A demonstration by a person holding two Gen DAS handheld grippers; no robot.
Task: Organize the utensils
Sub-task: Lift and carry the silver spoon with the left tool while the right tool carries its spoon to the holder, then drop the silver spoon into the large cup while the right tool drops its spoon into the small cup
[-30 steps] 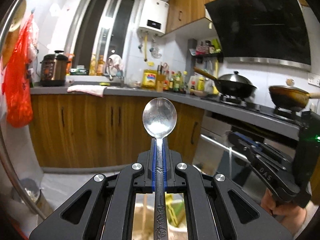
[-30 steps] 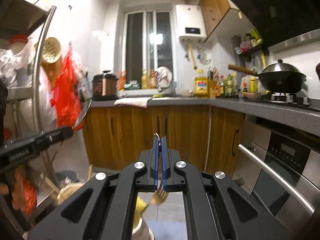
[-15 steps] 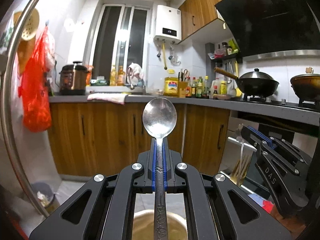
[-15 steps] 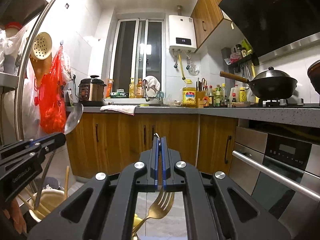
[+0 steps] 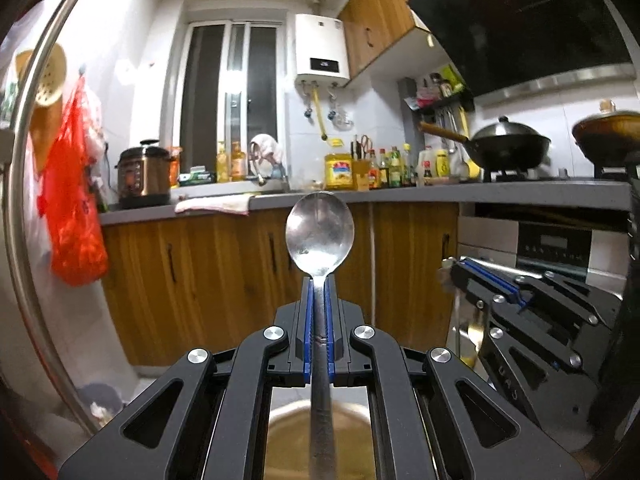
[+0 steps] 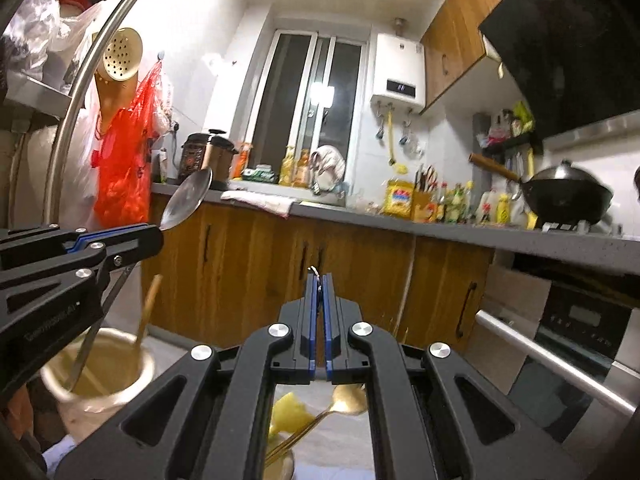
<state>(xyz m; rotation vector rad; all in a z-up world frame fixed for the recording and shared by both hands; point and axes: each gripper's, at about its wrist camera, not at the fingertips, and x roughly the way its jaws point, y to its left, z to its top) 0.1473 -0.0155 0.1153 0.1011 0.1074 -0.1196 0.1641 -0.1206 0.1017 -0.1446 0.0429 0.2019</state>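
My left gripper (image 5: pixel 319 280) is shut on a silver spoon (image 5: pixel 319 233), bowl up, handle running down between the fingers toward a beige utensil holder (image 5: pixel 320 436) below. In the right wrist view the left gripper (image 6: pixel 154 236) holds the spoon (image 6: pixel 188 198) above that holder (image 6: pixel 100 372), which has wooden sticks in it. My right gripper (image 6: pixel 319 280) is shut on a thin metal end of a utensil; a gold fork or spoon (image 6: pixel 348 400) shows below it, but I cannot tell if it is the held piece. The right gripper (image 5: pixel 460 270) shows at right in the left wrist view.
A steel rack pole (image 6: pixel 80 112) curves up at left with a red bag (image 6: pixel 124 160) and a gold strainer (image 6: pixel 120 56). Wooden cabinets (image 6: pixel 280 276) and a grey counter (image 6: pixel 440 232) lie ahead; an oven (image 6: pixel 560 344) is at right. A yellow item (image 6: pixel 290 414) lies below.
Both cameras tilted upward and shifted. The holder has come under the left gripper. The spoon stays gripped. The gold utensil under the right gripper has swung to the right.
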